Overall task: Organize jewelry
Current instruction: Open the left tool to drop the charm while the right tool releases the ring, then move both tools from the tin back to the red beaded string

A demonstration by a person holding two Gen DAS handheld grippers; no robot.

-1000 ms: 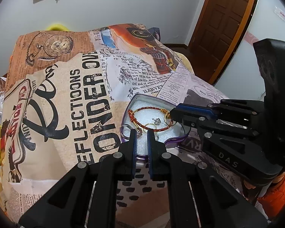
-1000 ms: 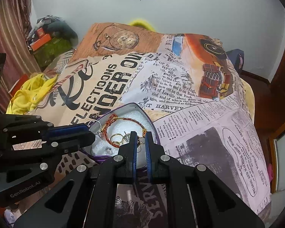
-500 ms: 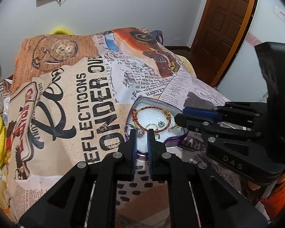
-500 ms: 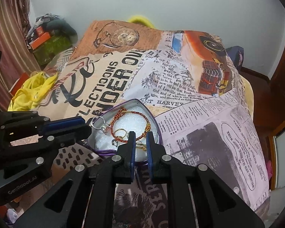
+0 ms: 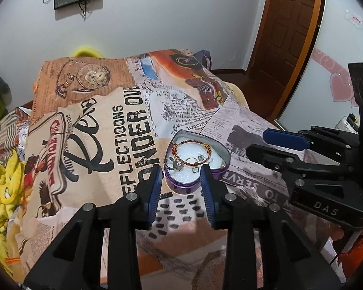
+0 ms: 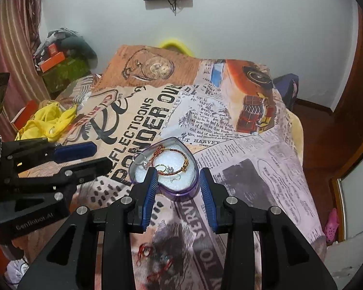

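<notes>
A purple heart-shaped tin (image 5: pixel 221 149) (image 6: pixel 181 192) with white foam sits on the printed bedspread. In it lie a red-and-gold bracelet (image 5: pixel 193 142) (image 6: pixel 179 155), a silver ring with a stone (image 5: pixel 174 165) (image 6: pixel 140 160) on the left rim, and small rings and earrings (image 5: pixel 198 162). My left gripper (image 5: pixel 181 174) is open and empty, just short of the tin's near side. My right gripper (image 6: pixel 177 177) is open and empty, its fingers either side of the tin's near tip. Each gripper shows in the other's view (image 5: pixel 276 145) (image 6: pixel 84 157).
The printed bedspread (image 5: pixel 104 130) covers the bed. Yellow cloth (image 5: pixel 2 188) (image 6: pixel 46 120) lies at its left edge. A brown door (image 5: pixel 288 31) stands at the right. Boxes and clutter (image 6: pixel 58 60) sit at the far left by the curtain.
Both grippers have opened from shut and drawn back and up from the tin. The jewelry stays in the tin.
</notes>
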